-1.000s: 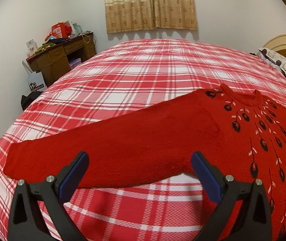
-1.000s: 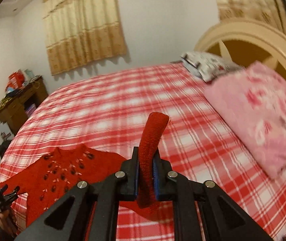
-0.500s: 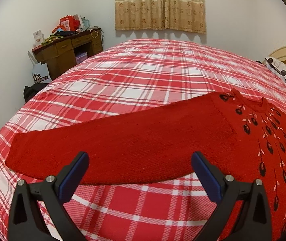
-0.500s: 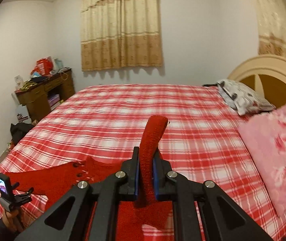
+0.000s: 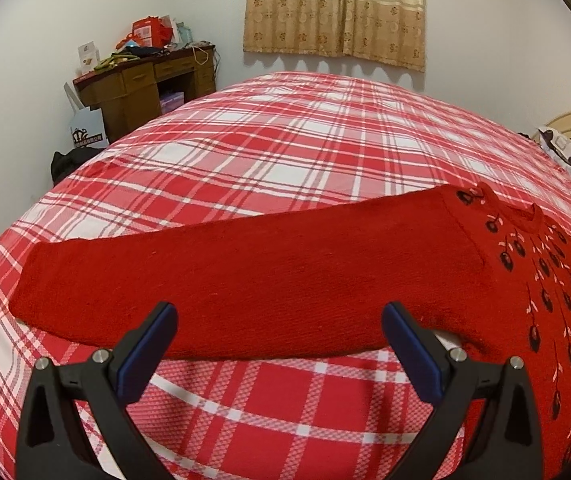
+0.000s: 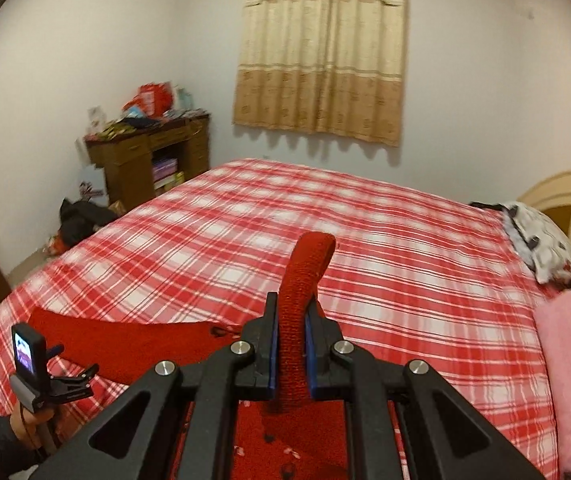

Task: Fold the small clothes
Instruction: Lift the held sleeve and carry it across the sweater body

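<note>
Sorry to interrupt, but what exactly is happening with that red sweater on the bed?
A person is folding a red sweater on the plaid bed with two handheld grippers. The right gripper is shut on the cuff of one sleeve, held up above the sweater's body. The other sleeve lies stretched out flat, and the left gripper is poised open at its near edge, gripping nothing.

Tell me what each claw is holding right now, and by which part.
The right claw pinches the red sweater by a sleeve cuff. The left claw is open, holding nothing.
</note>
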